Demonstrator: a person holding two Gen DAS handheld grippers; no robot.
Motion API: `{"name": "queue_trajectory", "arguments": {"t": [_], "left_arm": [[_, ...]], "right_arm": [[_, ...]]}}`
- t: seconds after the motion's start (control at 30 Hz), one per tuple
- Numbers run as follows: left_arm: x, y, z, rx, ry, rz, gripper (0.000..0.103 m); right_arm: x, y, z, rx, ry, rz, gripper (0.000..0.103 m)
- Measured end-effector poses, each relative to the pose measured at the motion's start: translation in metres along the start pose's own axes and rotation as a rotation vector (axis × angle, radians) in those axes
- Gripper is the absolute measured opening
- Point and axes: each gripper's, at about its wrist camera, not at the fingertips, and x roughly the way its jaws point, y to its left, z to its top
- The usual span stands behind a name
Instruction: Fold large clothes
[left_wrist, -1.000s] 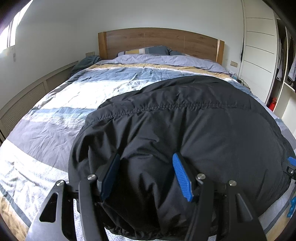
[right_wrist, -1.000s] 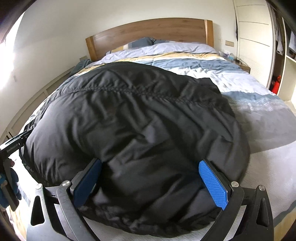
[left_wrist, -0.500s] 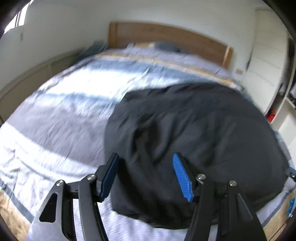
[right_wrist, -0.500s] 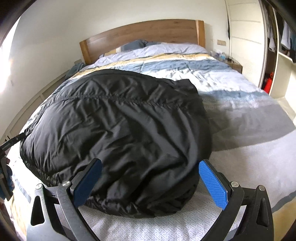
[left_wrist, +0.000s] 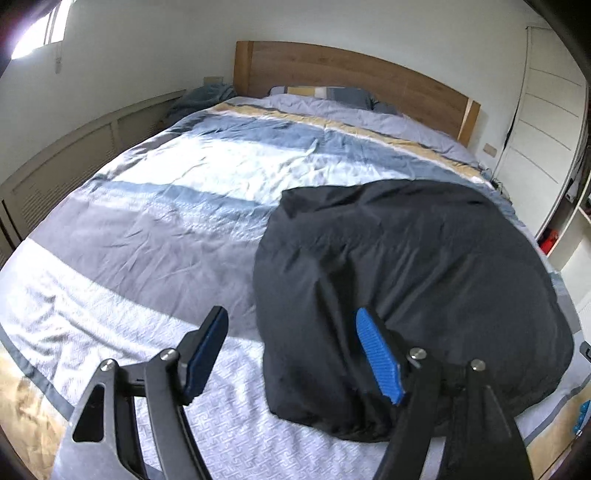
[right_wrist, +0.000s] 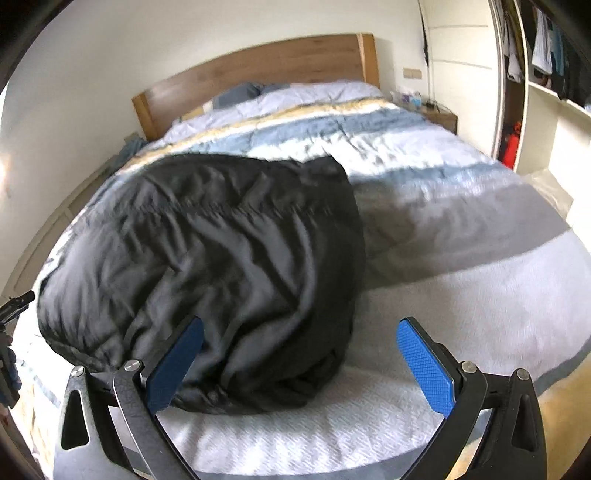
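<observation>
Both claws had pulled back off the black jacket (left_wrist: 406, 273), left claw (left_wrist: 291, 354) and right claw (right_wrist: 299, 365) gaping wide, holding nothing; it lay bundled on the bed (left_wrist: 155, 229), seemingly folded, perhaps needing only tidying

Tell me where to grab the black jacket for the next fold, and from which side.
Probably best: take the black jacket at its near hem corners, coming in low from the foot of the bed. The bundled edge there lies nearest both open grippers, left gripper and right gripper, and looks thick enough to pinch.
</observation>
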Motion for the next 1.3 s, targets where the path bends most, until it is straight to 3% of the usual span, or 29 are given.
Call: {"name": "queue_trajectory", "arguments": {"t": [0.17,0.37,0.47,0.6,0.73,0.87,0.93,1.0,1.1,1.2,1.3], "left_arm": [[0.000,0.005,0.010,-0.067,0.011,-0.093,0.071],[0.011,0.040,0.025,-0.147,0.029,-0.060,0.071],[0.036,0.054,0.029,-0.191,0.094,-0.117,0.071],[0.081,0.061,0.028,-0.263,0.192,-0.283,0.071],[0.126,0.064,0.018,-0.298,0.275,-0.355,0.072],[0.164,0.069,0.003,-0.351,0.345,-0.488,0.087],[0.179,0.071,-0.004,-0.405,0.372,-0.584,0.091],[0.187,0.069,-0.009,-0.468,0.378,-0.734,0.091],[0.190,0.055,-0.014,-0.478,0.385,-0.887,0.093],[0.194,0.049,-0.018,-0.462,0.400,-0.886,0.094],[0.192,0.039,-0.011,-0.459,0.412,-0.827,0.092]], "right_arm": [[0.003,0.010,0.012,0.017,-0.017,0.068,0.103],[0.005,-0.011,0.022,0.085,-0.021,0.092,0.103],[0.022,-0.029,0.026,0.129,0.024,0.098,0.103],[0.063,-0.054,0.027,0.237,0.128,0.145,0.103],[0.109,-0.068,0.017,0.320,0.245,0.226,0.103],[0.150,-0.074,0.001,0.433,0.337,0.386,0.103],[0.158,-0.072,0.000,0.446,0.346,0.433,0.103],[0.167,-0.063,0.001,0.454,0.379,0.519,0.103],[0.176,-0.050,0.003,0.435,0.393,0.610,0.103],[0.183,-0.052,-0.002,0.452,0.382,0.623,0.103],[0.184,-0.046,-0.003,0.461,0.352,0.579,0.103]]}}
